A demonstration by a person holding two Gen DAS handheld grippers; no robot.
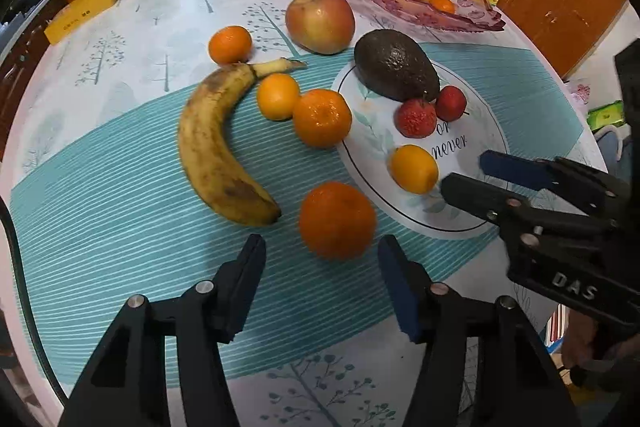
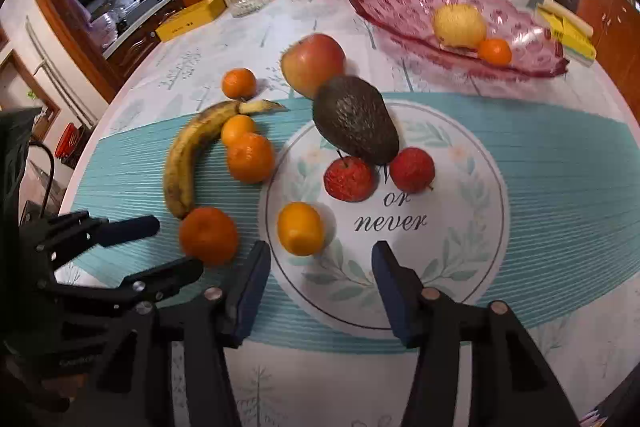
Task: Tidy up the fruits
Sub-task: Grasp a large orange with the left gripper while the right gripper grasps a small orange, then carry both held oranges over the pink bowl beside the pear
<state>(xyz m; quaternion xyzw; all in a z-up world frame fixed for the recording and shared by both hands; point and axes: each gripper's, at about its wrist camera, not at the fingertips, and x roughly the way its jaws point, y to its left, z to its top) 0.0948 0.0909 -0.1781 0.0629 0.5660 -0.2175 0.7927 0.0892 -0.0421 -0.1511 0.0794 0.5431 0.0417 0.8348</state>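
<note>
Orange mandarin sits between the wide-open left gripper fingers and may roll if bumped; the right gripper is open too.

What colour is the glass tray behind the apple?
Pink, translucent, with a pressed flower pattern; the glass tray shows best in the left wrist view.

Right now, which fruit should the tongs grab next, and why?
Probably the left tongs should ease forward and close on the big round orange tangerine. They are open and empty, and that fruit sits on the teal striped mat just ahead of their tips. The pink glass tray already holds two fruits, so it likely goes there.
</note>
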